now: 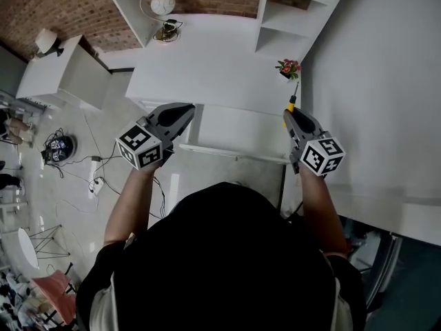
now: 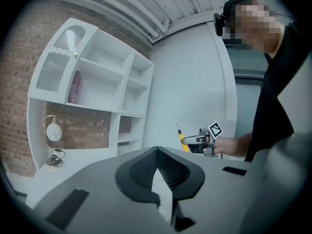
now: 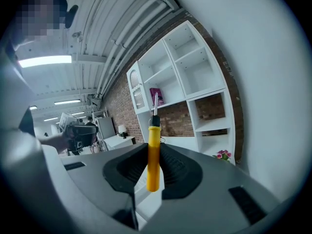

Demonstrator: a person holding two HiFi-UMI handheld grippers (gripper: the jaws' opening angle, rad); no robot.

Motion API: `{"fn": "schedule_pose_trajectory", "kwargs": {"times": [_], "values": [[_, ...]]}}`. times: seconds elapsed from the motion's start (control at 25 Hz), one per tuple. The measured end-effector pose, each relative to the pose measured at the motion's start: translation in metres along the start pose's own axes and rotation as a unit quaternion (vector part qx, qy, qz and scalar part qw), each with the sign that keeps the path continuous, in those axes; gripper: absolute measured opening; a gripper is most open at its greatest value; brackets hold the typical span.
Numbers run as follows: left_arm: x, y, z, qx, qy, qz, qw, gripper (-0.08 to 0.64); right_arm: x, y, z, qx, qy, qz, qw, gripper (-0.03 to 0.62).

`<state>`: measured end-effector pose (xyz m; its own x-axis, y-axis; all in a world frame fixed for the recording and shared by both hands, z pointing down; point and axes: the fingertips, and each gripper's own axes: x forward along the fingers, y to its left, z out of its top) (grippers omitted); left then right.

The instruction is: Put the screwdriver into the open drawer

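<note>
Screwdriver (image 3: 153, 162) stands upright, clamped in the right gripper (image 1: 295, 116), while the left gripper (image 2: 157, 152) is closed on nothing.

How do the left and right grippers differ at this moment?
The right gripper is clamped on a yellow-handled screwdriver; the left gripper holds nothing, its jaws closed together. In the head view the right gripper sits by the open drawer's right end, the left gripper by its left end. Both are grey and carry marker cubes.
</note>
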<state>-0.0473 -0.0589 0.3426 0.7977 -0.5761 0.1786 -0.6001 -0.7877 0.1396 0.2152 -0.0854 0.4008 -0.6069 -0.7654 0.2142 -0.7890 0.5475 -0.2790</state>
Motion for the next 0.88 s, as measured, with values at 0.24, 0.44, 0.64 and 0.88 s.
{"fn": "schedule_pose_trajectory", "kwargs": {"times": [0.24, 0.44, 0.64, 0.88], "values": [[0.014, -0.002, -0.005, -0.002, 0.003, 0.012, 0.9999, 0.017, 0.001, -0.020, -0.006, 0.007, 0.001, 0.006, 1.000, 0.083], [0.014, 0.000, -0.003, -0.004, 0.001, 0.018, 0.9998, 0.017, 0.002, -0.022, 0.004, 0.005, -0.003, 0.009, 1.000, 0.083], [0.015, -0.002, -0.001, -0.002, 0.000, 0.016, 0.9999, 0.016, 0.002, -0.023, 0.005, 0.006, -0.003, 0.008, 1.000, 0.083], [0.014, 0.005, 0.004, 0.001, -0.006, 0.008, 0.9999, 0.016, 0.003, -0.019, 0.015, 0.000, -0.009, 0.002, 1.000, 0.083]]}}
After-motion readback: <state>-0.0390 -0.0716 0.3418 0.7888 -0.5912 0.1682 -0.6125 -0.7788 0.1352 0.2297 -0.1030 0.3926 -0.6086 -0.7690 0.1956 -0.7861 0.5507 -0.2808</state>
